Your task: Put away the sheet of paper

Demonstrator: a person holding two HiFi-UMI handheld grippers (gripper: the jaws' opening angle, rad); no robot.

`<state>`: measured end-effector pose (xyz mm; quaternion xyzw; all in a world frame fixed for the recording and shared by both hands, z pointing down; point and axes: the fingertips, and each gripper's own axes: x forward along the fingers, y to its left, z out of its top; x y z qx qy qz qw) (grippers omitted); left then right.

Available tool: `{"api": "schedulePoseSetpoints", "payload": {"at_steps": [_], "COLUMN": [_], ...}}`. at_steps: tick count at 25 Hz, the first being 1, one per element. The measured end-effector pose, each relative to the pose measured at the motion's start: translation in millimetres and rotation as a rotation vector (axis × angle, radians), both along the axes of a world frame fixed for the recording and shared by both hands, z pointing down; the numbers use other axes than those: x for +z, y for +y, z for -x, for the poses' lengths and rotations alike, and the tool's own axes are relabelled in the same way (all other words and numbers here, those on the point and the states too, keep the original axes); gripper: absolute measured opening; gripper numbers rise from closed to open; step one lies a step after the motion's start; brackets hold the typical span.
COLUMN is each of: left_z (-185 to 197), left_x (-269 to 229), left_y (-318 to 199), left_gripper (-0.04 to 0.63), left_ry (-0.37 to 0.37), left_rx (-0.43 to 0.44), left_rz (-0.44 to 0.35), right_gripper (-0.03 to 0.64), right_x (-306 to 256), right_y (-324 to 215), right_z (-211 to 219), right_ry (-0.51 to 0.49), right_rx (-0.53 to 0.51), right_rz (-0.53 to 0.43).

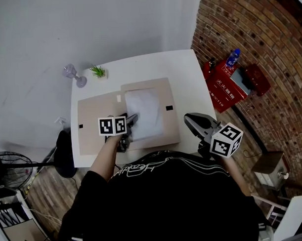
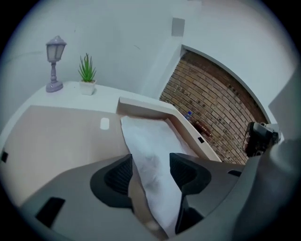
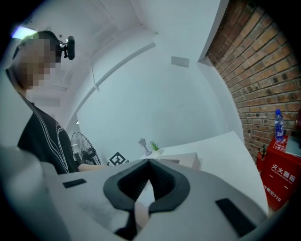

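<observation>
My left jaws [image 2: 150, 172] stand apart. The near edge of the white sheet of paper [image 2: 151, 141] passes between them, but I do not see the pads pressing on it. The sheet lies in the right half of the open beige cardboard folder [image 1: 91, 119], which rests on the white table [image 1: 139, 68]. Only its near corner rises a little towards me. My right jaws [image 3: 148, 164] are together with nothing in them, and they hang beside the table's right edge, well apart from the folder.

I judge the sheet is already in its place. To do this step well, I should draw the left jaws straight back and slightly up, so that neither pad catches the loose corner and pulls the sheet out. After that, I think the left flap must be folded over, slowly, so that no air pushes the paper askew.

As for writing, the red box [image 1: 224, 88] on the floor by the brick wall carries white Chinese characters and the digits 119. The folder and the paper show no print I can read, and the cubes on my grippers have only black-and-white square patterns.
</observation>
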<state>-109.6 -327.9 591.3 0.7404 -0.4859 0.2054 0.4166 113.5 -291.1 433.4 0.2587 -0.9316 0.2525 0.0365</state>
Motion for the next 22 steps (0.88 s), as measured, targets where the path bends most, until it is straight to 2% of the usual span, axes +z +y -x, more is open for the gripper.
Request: {"api": "schedulePoseSetpoints", "payload": {"at_steps": [3,7,10,15,18,20,22], "left_z": [10.3,19.6,25.3,20.5,13.1,8.3,4.9], "left_x": [-16.5,-58.4,-97.3,-170.5,-206.2,-214.8,-215.5], "left_y": [6.6,17.1,25.4,46.4,60.4,69.6,76.3], "left_gripper": [0.261,0.255,0.190,0.075,0.056,0.049,0.048], "left_ry": [-0.010,0.098,0.162,0.253,0.334,0.357,0.350], "left_rx": [-0.002,-0.010,-0.013,0.105,0.190,0.229,0.256], "left_rz": [-0.058,-0.156,-0.205,-0.383,-0.491,-0.517,-0.522], "right_gripper": [0.003,0.003,0.003,0.003,0.003,0.003,0.003], "right_x": [1.8,-5.3,-16.5,-39.4,-46.2,-46.7,-46.4], "right_y": [4.6,11.0,12.6,22.3,23.4,27.6,32.2], "right_z": [11.2,31.3,49.0,76.1,83.2,86.4,90.1], "right_ry": [0.008,0.003,-0.008,-0.036,-0.056,-0.050,-0.065], "right_rx": [-0.003,-0.001,0.005,-0.012,0.001,-0.002,-0.008], "right_rz": [0.005,-0.004,-0.021,-0.068,-0.079,-0.095,-0.098]}}
